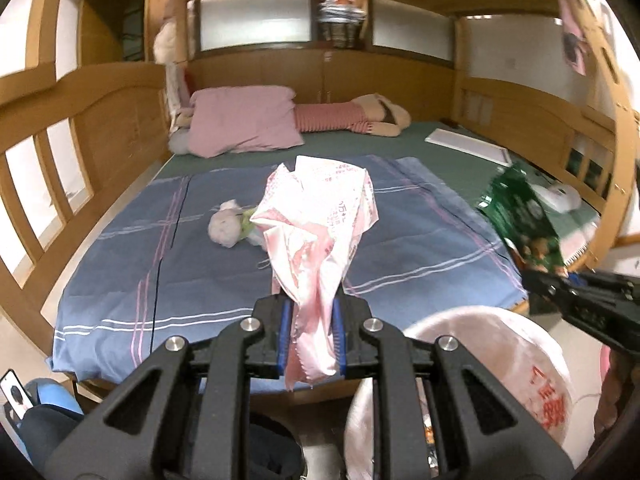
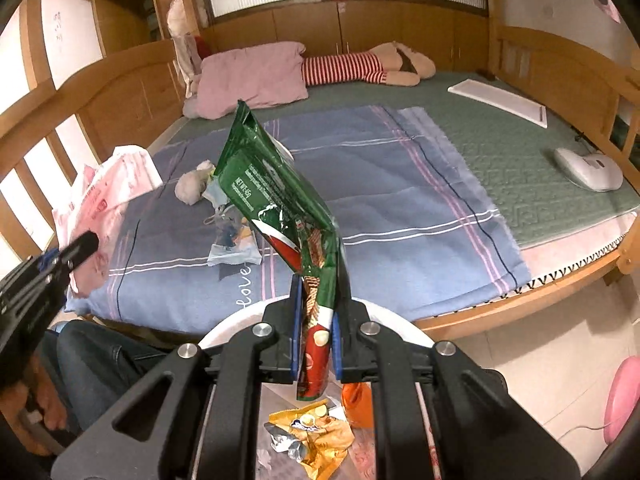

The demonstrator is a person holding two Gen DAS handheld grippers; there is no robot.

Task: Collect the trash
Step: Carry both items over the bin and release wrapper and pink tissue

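While the left gripper [image 1: 312,320] clamps a crumpled pink wrapper [image 1: 316,216] and the right gripper [image 2: 316,312] pinches an upright green snack bag [image 2: 276,196], the white-lined bin [image 2: 224,330] sits directly below the right one, making it nearer for dropping.

A pink pillow [image 1: 244,120] is lying at the head of the bed [image 2: 540,168], a striped plush doll [image 2: 360,66] stretching beside it; a white device [image 2: 588,168] is resting on the green mattress cover.
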